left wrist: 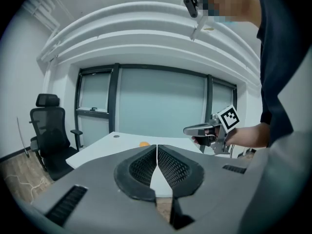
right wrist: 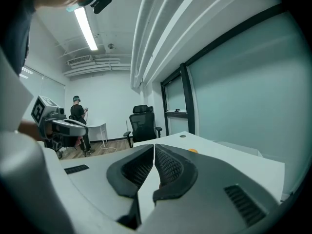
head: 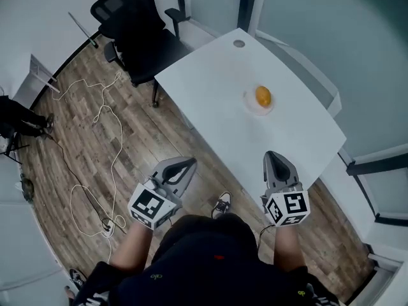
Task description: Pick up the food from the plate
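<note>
Left gripper [left wrist: 157, 148]: jaws clenched, pads meeting along their full length, nothing between them. In the head view it is held over the floor [head: 83, 139], clear of the table [head: 210, 101], pointing toward 1 o'clock.

Right gripper [right wrist: 153, 147]: jaws likewise pressed together and empty. In the head view it points to 12 o'clock, with its tip over the table's near corner. Its height above the surface cannot be judged. The two grippers are level with each other and well apart. Each shows in the other's view, the right at 3 o'clock of the left gripper view and the left at 9 o'clock of the right gripper view.

Food [head: 262, 95]: a rounded orange item resting on a small white plate [head: 253, 108]. It lies at 12 o'clock from the right gripper and between 1 and 2 o'clock from the left, well apart from both. Neither gripper touches the food or the plate.

Surroundings: the table is white and otherwise bare except for a round grommet [head: 239, 43] near its far end. A black chair [head: 137, 27] stands at 11 o'clock of the head view, just beside the table's far-left edge. A pale cable [head: 105, 116] trails over the wood floor at 9 o'clock. The right gripper view shows a person [right wrist: 78, 115] standing far back in the room.
</note>
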Demonstrator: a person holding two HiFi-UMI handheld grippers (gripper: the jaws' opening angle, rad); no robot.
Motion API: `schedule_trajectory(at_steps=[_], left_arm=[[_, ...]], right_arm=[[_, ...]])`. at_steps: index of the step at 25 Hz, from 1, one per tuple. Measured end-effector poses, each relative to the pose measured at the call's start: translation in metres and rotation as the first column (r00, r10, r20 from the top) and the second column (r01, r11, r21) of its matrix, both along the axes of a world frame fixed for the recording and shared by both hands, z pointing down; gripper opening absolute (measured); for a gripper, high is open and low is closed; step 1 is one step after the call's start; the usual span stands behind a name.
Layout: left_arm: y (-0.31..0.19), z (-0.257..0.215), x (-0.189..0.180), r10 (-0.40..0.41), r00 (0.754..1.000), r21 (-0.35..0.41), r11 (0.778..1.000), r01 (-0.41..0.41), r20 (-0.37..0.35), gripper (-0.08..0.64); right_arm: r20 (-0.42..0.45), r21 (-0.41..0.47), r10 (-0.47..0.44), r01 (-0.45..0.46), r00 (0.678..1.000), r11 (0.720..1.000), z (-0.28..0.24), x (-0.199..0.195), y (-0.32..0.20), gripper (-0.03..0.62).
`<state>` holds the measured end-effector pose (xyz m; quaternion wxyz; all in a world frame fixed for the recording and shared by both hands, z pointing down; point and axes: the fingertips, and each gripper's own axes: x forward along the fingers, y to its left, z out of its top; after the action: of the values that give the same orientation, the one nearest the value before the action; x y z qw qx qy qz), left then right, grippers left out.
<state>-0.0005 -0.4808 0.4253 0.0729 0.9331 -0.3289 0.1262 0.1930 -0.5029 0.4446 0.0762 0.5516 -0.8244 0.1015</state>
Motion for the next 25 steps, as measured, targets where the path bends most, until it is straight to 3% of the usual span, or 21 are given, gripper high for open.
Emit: schedule_trajectory(at_steps=[8, 13, 16, 22, 25], left_arm=[[-0.063, 0.018, 0.04, -0.036, 0.999, -0.03, 0.999, 0.036, 0.001, 0.026], [-0.092, 0.037, 0.037, -0.01, 1.0, -0.065, 0.998, 0.011, 0.012, 0.026], [-0.109, 0.052, 0.028, -0.003, 1.0, -0.097, 0.995, 0.004, 0.013, 0.026], [-0.13, 0.08, 0.012, 0.038, 0.999, -0.167, 0.985, -0.037, 0.002, 0.026], [-0.138, 0.092, 0.003, 0.053, 0.998, -0.196, 0.979, -0.055, -0.015, 0.026]], right_arm=[[-0.03, -0.026, 0.026, -0.027, 0.999, 0.999, 0.021, 0.046, -0.097, 0.025], [-0.07, -0.069, 0.063, -0.068, 0.996, 0.995, 0.05, 0.053, -0.15, 0.035], [-0.107, -0.111, 0.061, -0.072, 0.992, 0.991, 0.076, 0.051, -0.186, 0.175], [-0.197, -0.182, 0.071, -0.108, 0.978, 0.977, 0.146, 0.054, -0.262, 0.351], [-0.256, -0.238, 0.081, -0.144, 0.963, 0.96, 0.186, 0.063, -0.294, 0.372]])
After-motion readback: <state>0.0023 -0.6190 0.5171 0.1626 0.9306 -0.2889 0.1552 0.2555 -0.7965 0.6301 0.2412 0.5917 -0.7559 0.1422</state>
